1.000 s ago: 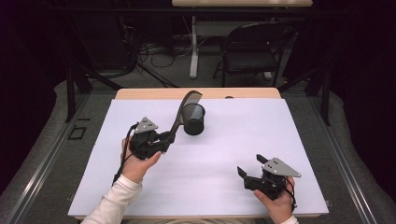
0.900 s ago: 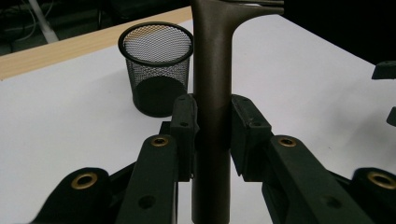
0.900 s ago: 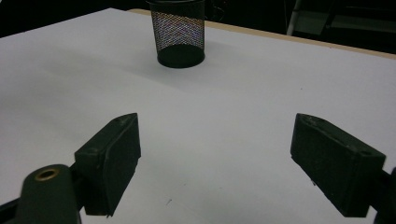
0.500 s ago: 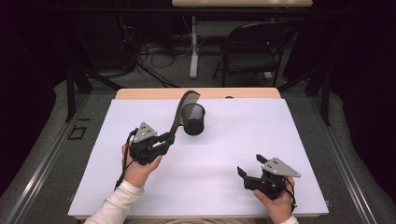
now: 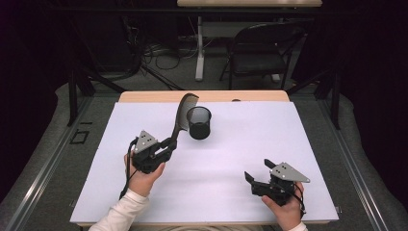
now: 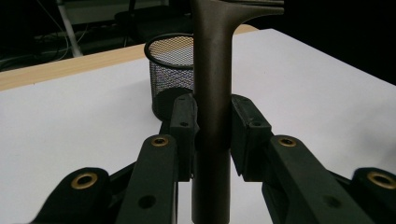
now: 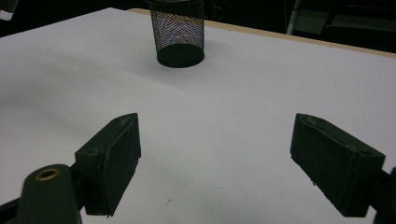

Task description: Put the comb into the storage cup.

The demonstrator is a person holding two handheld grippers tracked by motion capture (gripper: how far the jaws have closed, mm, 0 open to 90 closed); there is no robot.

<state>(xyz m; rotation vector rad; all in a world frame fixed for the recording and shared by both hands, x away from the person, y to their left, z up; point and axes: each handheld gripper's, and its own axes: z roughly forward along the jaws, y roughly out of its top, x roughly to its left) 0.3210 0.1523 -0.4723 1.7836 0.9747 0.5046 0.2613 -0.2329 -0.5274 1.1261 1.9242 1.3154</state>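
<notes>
Over on the left, the left gripper has its jaws pinched tight on the handle of the dark comb, which stands steeply tilted, its toothed head just left of the mesh cup and level with the rim. Looks like a drop into the cup is the plan: best to lift the comb above the rim, centre it over the opening, bring it closer to vertical, then let go low so the light cup doesn't tip. Right of the cup and well nearer the person, the right gripper rests with jaws wide apart, holding nothing.
</notes>
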